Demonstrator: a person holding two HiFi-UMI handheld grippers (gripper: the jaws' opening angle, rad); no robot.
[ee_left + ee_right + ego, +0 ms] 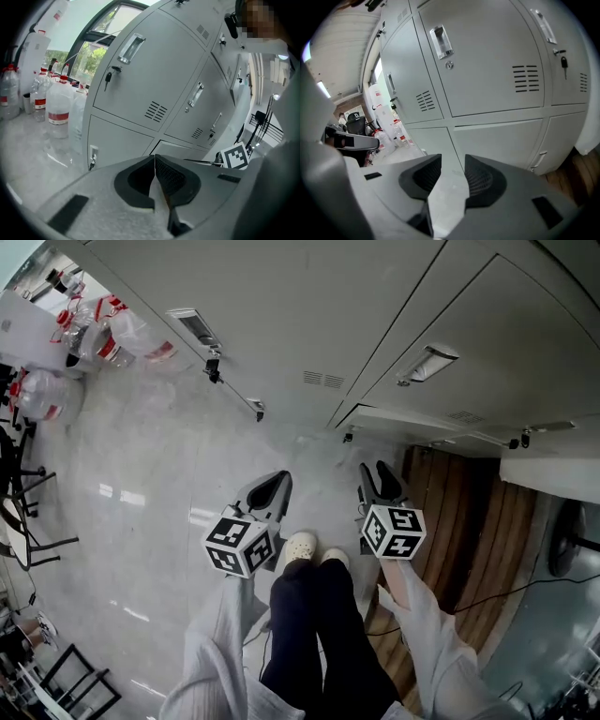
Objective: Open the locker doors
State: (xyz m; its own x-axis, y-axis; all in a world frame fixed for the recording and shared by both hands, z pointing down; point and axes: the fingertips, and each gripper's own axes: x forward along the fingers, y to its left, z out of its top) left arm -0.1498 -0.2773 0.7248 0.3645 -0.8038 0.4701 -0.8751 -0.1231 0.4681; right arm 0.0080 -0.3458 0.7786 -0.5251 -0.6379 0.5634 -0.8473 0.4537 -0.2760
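Head view, left to right: plastic water bottles stand on the pale floor at the far left. The left gripper has its jaws closed tip to tip, with nothing between them. The person's shoes are between the two grippers. The right gripper has its jaws well apart and empty. Both grippers point at the grey locker doors, near them but not touching. A key hangs in one lock. Wooden flooring lies at the right.
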